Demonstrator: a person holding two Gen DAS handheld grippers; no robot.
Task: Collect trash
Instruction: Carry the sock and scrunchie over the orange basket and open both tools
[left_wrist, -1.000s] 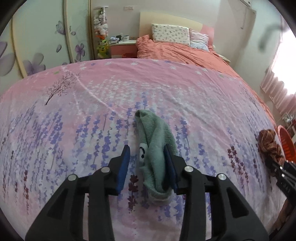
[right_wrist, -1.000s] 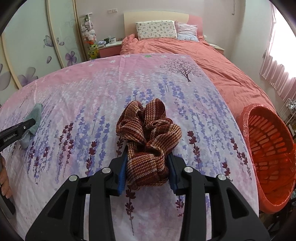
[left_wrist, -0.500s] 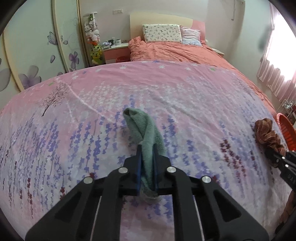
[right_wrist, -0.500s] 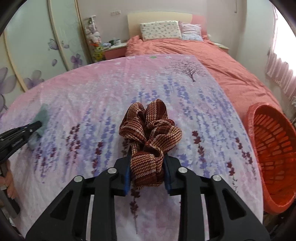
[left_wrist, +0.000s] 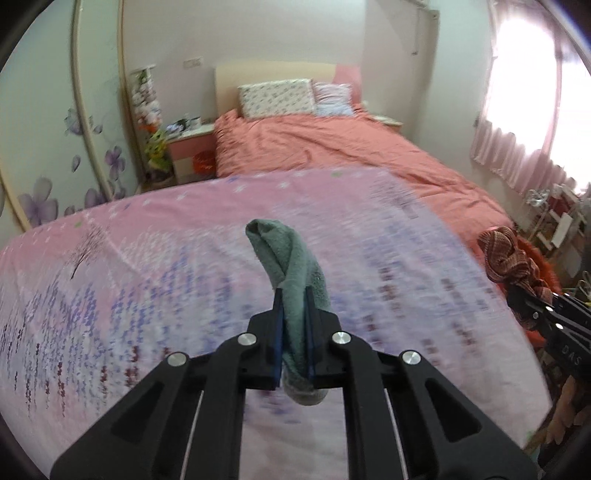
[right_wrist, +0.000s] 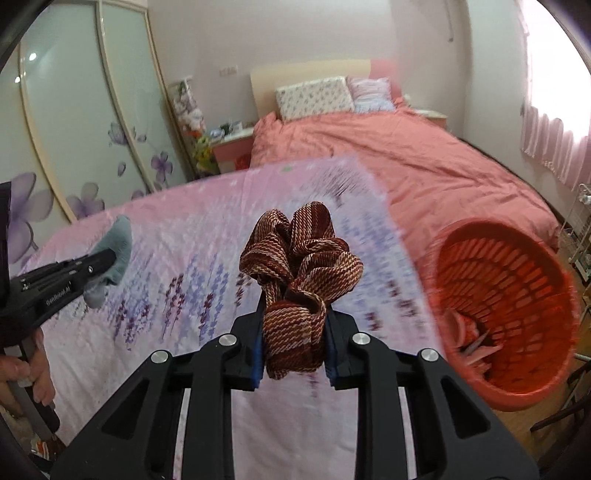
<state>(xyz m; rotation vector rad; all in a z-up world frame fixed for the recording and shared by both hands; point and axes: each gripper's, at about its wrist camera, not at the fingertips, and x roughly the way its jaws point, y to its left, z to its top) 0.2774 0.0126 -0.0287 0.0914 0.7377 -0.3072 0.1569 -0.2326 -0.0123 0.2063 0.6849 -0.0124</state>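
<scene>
My left gripper (left_wrist: 294, 295) is shut on a grey-green sock (left_wrist: 291, 262) and holds it above the pink lavender-print sheet (left_wrist: 166, 280). My right gripper (right_wrist: 294, 306) is shut on a crumpled brown-red striped cloth (right_wrist: 299, 258), lifted off the same sheet (right_wrist: 177, 295). An orange plastic basket (right_wrist: 506, 295) stands at the right of the sheet's edge, with some pink items inside. The sock also shows in the right wrist view (right_wrist: 114, 251), and the striped cloth in the left wrist view (left_wrist: 506, 254).
A bed with a salmon cover (right_wrist: 406, 158) and pillows lies behind the sheet. A nightstand (left_wrist: 190, 147) and a wardrobe with flower decals (right_wrist: 74, 129) stand at the left. A wire rack (left_wrist: 554, 221) and curtains are at the right.
Both grippers closed on their items and lifted them off the sheet. The view has risen and swung toward the basket side.
</scene>
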